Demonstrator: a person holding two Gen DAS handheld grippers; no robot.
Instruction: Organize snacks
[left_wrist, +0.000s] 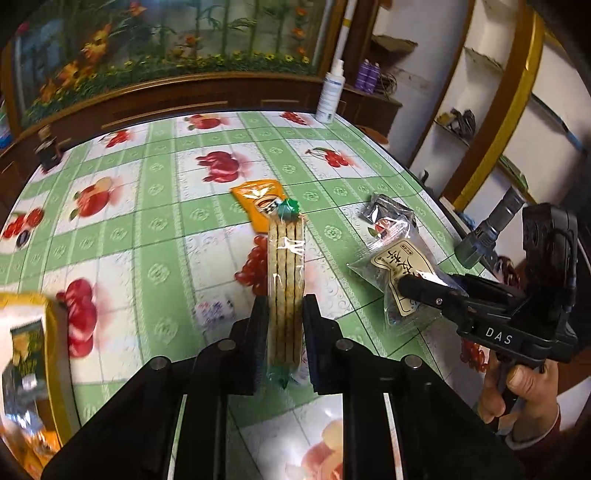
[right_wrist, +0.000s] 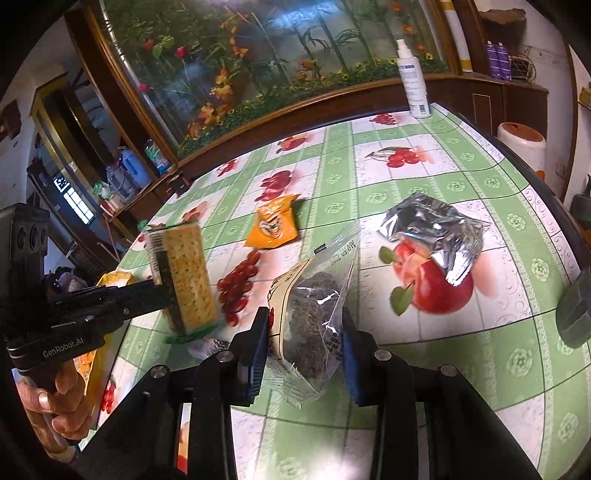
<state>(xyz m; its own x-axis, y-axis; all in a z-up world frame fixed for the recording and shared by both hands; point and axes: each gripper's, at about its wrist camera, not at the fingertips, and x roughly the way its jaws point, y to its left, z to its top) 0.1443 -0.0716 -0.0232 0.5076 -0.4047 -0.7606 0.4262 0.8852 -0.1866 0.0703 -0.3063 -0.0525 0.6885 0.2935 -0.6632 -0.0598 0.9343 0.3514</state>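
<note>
My left gripper is shut on a clear pack of square crackers with green ends, held on edge above the table; the right wrist view shows the same pack lifted at the left. My right gripper is shut on a clear bag of dark dried snack with a cream label, its blue pads pressing both sides. That bag also shows in the left wrist view. An orange packet and a crumpled silver packet lie on the tablecloth beyond both grippers.
The table has a green checked fruit-print cloth. A yellow snack bag lies at its left edge, a white spray bottle stands at the far edge, and a grey flashlight lies at the right. A wooden cabinet stands behind.
</note>
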